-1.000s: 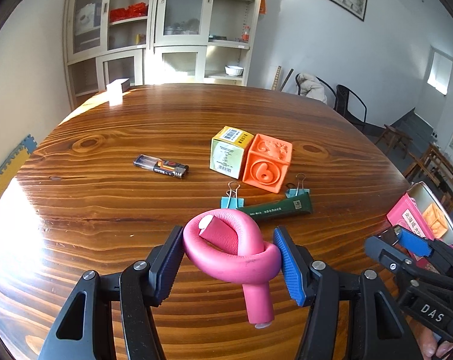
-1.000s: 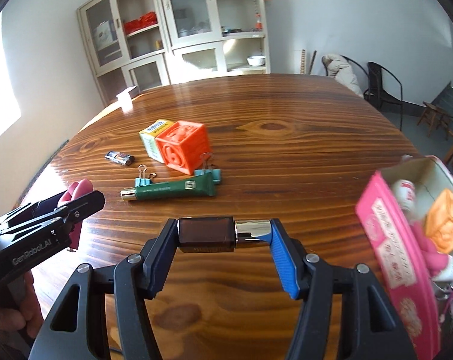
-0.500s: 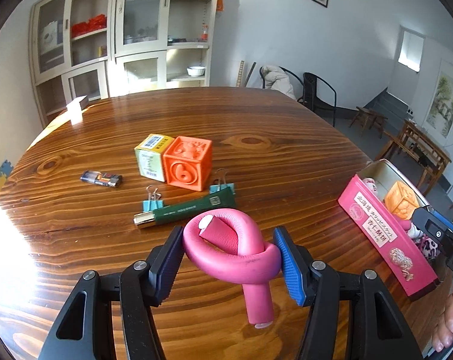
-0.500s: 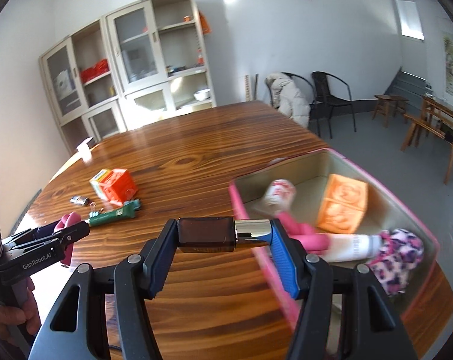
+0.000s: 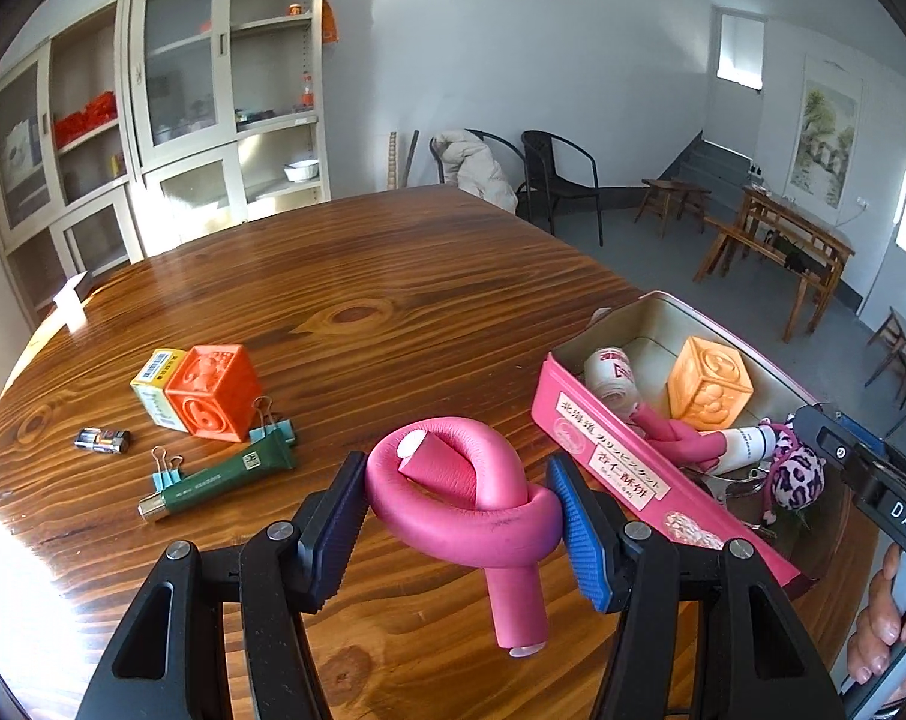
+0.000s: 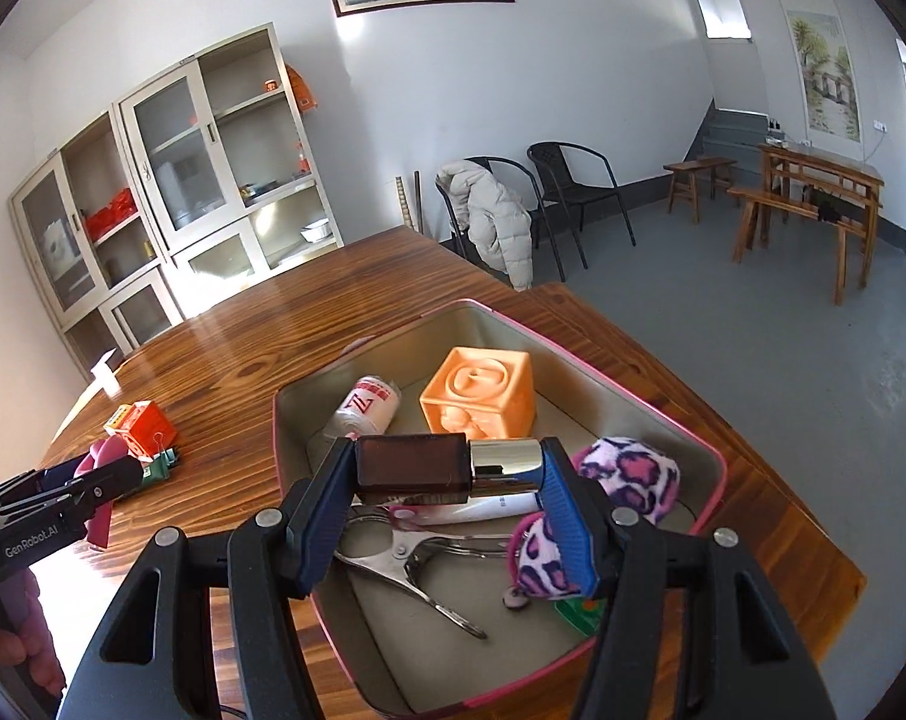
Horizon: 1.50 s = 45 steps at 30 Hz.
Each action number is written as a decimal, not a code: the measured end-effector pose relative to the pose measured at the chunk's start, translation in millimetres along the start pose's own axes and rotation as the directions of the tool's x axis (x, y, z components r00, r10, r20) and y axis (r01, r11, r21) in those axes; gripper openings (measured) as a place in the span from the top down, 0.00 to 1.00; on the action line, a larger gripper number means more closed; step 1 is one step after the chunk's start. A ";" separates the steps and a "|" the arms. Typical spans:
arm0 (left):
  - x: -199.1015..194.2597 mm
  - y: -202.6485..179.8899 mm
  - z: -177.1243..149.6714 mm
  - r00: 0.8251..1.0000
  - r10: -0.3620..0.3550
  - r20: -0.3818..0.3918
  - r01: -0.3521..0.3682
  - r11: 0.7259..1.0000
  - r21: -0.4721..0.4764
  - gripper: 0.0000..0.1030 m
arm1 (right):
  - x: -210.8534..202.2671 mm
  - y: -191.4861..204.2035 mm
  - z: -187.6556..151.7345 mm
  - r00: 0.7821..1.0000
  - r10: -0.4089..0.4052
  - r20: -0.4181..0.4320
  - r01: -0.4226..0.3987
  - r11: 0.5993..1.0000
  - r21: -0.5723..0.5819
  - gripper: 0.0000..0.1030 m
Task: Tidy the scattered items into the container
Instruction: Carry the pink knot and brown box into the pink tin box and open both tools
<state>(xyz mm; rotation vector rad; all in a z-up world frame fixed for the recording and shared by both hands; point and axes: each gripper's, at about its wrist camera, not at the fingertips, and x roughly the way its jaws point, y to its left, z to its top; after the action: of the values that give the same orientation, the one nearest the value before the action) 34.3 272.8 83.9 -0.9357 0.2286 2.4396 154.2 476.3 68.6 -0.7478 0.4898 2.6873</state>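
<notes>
**A:** What's nearest you right now?

**B:** My right gripper [image 6: 447, 471], clamped on a dark bottle with a silver cap [image 6: 447, 468]. Its long axis lies crosswise between my fingers, cap toward the blue pad [image 6: 564, 516]. It hangs above the near half of the pink tin [image 6: 276, 420].

**A:** And the left?

**B:** My left gripper [image 5: 456, 501] is closed on a pink foam roller [image 5: 462, 498] bent into a loop; one stub end points down toward me, the other end points up and away. It's over bare table [image 5: 345, 276], with the tin's long labelled wall [image 5: 609, 462] just to its right.

**A:** Any room inside the tin?

**B:** The right wrist view looks straight in: metal tongs [image 6: 405, 558] flat on the near floor, a white tube [image 6: 489, 504] under my bottle, a leopard-print pom-pom [image 6: 630, 474] by the right wall. Farther back, an orange cube [image 6: 483, 399] and a red-and-white roll [image 6: 366, 411]. Bare floor shows at the near corner and at the far end.

**A:** What does the left view add?

**B:** The scattered things left of the tin: a green tube [image 5: 219, 480] lying diagonally, cap end nearer me, with a blue binder clip [image 5: 168, 471] beside it and another [image 5: 273, 423] at its far end. Past those, a darker orange cube [image 5: 213, 393] touching a yellow box [image 5: 156, 375], and a small battery [image 5: 102, 439] farther left. Beyond them the tabletop runs open to its far edge, with cabinets [image 5: 171, 120] behind.
</notes>
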 end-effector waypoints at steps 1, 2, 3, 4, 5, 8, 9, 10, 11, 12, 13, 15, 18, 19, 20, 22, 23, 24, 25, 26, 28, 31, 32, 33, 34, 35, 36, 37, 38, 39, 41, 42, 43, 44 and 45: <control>0.9 -4.4 1.4 1.000 -0.002 0.000 0.002 1.000 0.008 0.40 | 1.2 -1.8 -0.7 1.000 0.003 -0.003 -0.003 1.000 0.001 0.37; 2.2 -8.5 2.8 1.000 -0.003 -0.001 0.003 1.000 0.015 0.40 | 2.3 -2.9 -1.4 1.000 0.005 -0.007 -0.005 1.000 -0.002 0.37; 3.2 -12.8 4.2 1.000 -0.005 -0.001 0.005 1.000 0.021 0.40 | 3.2 -2.8 -2.3 1.000 0.008 -0.012 -0.008 1.000 -0.010 0.37; 4.2 -16.9 5.6 1.000 -0.008 -0.001 0.008 1.000 0.027 0.40 | 3.2 -3.5 -3.5 1.000 0.014 -0.016 -0.015 1.000 -0.019 0.37; 5.2 -20.5 6.9 1.000 -0.011 -0.002 0.011 0.999 0.033 0.40 | 2.7 -5.1 -4.3 1.000 0.022 -0.016 -0.022 1.000 -0.019 0.36; 8.5 -32.0 10.1 1.000 -0.021 -0.005 0.021 0.999 0.049 0.40 | -1.3 -13.8 -3.8 1.000 0.023 0.008 -0.023 1.000 0.011 0.24; 9.5 -35.9 10.7 1.000 -0.024 -0.006 0.025 0.998 0.055 0.40 | -2.1 -17.0 -3.6 1.000 0.023 0.016 -0.023 0.999 0.023 0.24; 10.7 -39.7 11.5 1.000 -0.029 -0.008 0.029 0.998 0.062 0.40 | -3.2 -20.7 -2.9 1.000 0.021 0.021 -0.022 0.999 0.036 0.24; 11.7 -43.6 12.4 0.999 -0.033 -0.009 0.034 0.997 0.069 0.40 | -4.0 -24.4 -2.5 1.000 0.017 0.026 -0.019 0.999 0.049 0.24; 12.5 -47.1 13.3 0.999 -0.038 -0.010 0.038 0.996 0.075 0.40 | -4.3 -27.6 -2.3 1.000 0.012 0.029 -0.014 0.998 0.059 0.24; 13.4 -51.0 14.5 0.999 -0.043 -0.010 0.043 0.996 0.082 0.40 | -4.6 -30.7 -2.3 1.000 0.007 0.030 -0.009 0.998 0.068 0.24; 15.4 -58.1 16.9 0.999 -0.053 -0.011 0.054 0.994 0.094 0.40 | -4.1 -38.5 -1.4 1.000 0.000 0.030 -0.002 0.996 0.084 0.24; 19.0 -68.9 21.4 0.998 -0.069 -0.010 0.070 0.991 0.112 0.40 | -3.8 -45.8 -1.5 1.000 -0.011 0.029 0.007 0.994 0.107 0.24; 20.2 -72.9 22.6 0.997 -0.075 -0.010 0.075 0.990 0.118 0.40 | -3.7 -47.5 -1.6 0.999 -0.013 0.029 0.010 0.994 0.111 0.24; 21.6 -76.6 23.9 0.997 -0.080 -0.011 0.081 0.989 0.123 0.40 | -3.7 -49.3 -1.4 0.999 -0.016 0.030 0.012 0.993 0.115 0.24; 24.7 -83.9 26.6 0.996 -0.091 -0.013 0.092 0.987 0.133 0.40 | -3.6 -52.2 -0.8 0.999 -0.019 0.031 0.015 0.993 0.120 0.24; 26.3 -87.0 28.0 0.995 -0.096 -0.015 0.097 0.986 0.136 0.40 | -3.5 -53.5 -0.6 0.999 -0.021 0.032 0.017 0.992 0.122 0.24; 28.0 -90.1 29.2 0.995 -0.101 -0.017 0.102 0.985 0.137 0.40 | -3.6 -54.7 -0.4 0.999 -0.023 0.033 0.019 0.992 0.124 0.24; 29.7 -93.0 30.6 0.994 -0.107 -0.019 0.109 0.984 0.140 0.40 | -3.6 -55.7 0.0 0.999 -0.024 0.033 0.020 0.992 0.126 0.24; 31.5 -95.7 32.0 0.993 -0.114 -0.021 0.116 0.983 0.141 0.40 | -3.5 -56.8 0.5 0.999 -0.026 0.033 0.021 0.991 0.128 0.24; 34.8 -101.4 35.7 0.991 -0.128 -0.025 0.130 0.981 0.142 0.40 | -3.8 -58.9 0.7 0.999 -0.030 0.034 0.025 0.991 0.134 0.24; 39.3 -109.9 41.9 0.987 -0.156 -0.027 0.158 0.977 0.146 0.40 | -4.1 -62.2 0.5 0.999 -0.036 0.034 0.031 0.989 0.142 0.24; 41.2 -112.4 44.1 0.985 -0.169 -0.033 0.171 0.974 0.145 0.40 | -4.3 -62.9 0.3 0.999 -0.038 0.034 0.033 0.989 0.144 0.24; 43.3 -114.3 46.1 0.982 -0.183 -0.040 0.187 0.972 0.142 0.40 | -4.5 -63.5 0.2 0.999 -0.040 0.032 0.035 0.989 0.146 0.24; 45.3 -115.6 48.2 0.979 -0.199 -0.050 0.204 0.970 0.135 0.39 | -4.6 -64.7 0.2 0.999 -0.040 0.031 0.035 0.988 0.148 0.24; 47.2 -116.5 50.0 0.975 -0.214 -0.060 0.220 0.967 0.129 0.33 | -4.9 -65.4 0.1 0.999 -0.041 0.031 0.036 0.988 0.149 0.24; 48.5 -116.7 51.0 0.972 -0.225 -0.066 0.231 0.965 0.123 0.16 | -5.1 -65.8 0.1 0.999 -0.042 0.031 0.037 0.988 0.151 0.24; 48.6 -116.0 51.2 0.972 -0.227 -0.062 0.233 0.965 0.116 0.10 | -4.7 -66.1 0.6 0.999 -0.042 0.030 0.037 0.988 0.152 0.24; 47.6 -114.9 50.7 0.973 -0.223 -0.049 0.228 0.967 0.112 0.06 | -5.2 -66.4 0.5 0.999 -0.042 0.031 0.037 0.987 0.154 0.24; 46.9 -113.9 49.7 0.975 -0.217 -0.040 0.220 0.969 0.110 0.06 | -5.5 -66.3 0.4 0.999 -0.042 0.031 0.037 0.987 0.155 0.24; 47.5 -110.9 47.6 0.979 -0.200 -0.041 0.203 0.973 0.109 0.06 | -5.4 -66.2 0.6 0.999 -0.044 0.031 0.038 0.987 0.157 0.24; 47.9 -108.7 46.5 0.981 -0.188 -0.041 0.191 0.976 0.107 0.06 | -4.8 -65.8 0.9 0.999 -0.044 0.031 0.038 0.987 0.158 0.24; 48.0 -106.3 45.6 0.984 -0.176 -0.039 0.179 0.978 0.104 0.06 | -4.2 -65.1 1.1 0.999 -0.042 0.029 0.037 0.987 0.159 0.24; 47.7 -103.4 44.4 0.985 -0.166 -0.038 0.169 0.981 0.099 0.06 | -3.6 -64.1 1.4 0.999 -0.038 0.028 0.033 0.987 0.159 0.24; 47.4 -99.4 43.3 0.987 -0.160 -0.037 0.162 0.982 0.093 0.06 | -3.1 -62.7 1.4 0.999 -0.036 0.027 0.031 0.987 0.157 0.24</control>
<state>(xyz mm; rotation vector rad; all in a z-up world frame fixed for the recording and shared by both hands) 31.0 391.0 87.3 -0.9118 0.2669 2.2484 179.9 532.3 56.3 -0.6649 0.6659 2.5889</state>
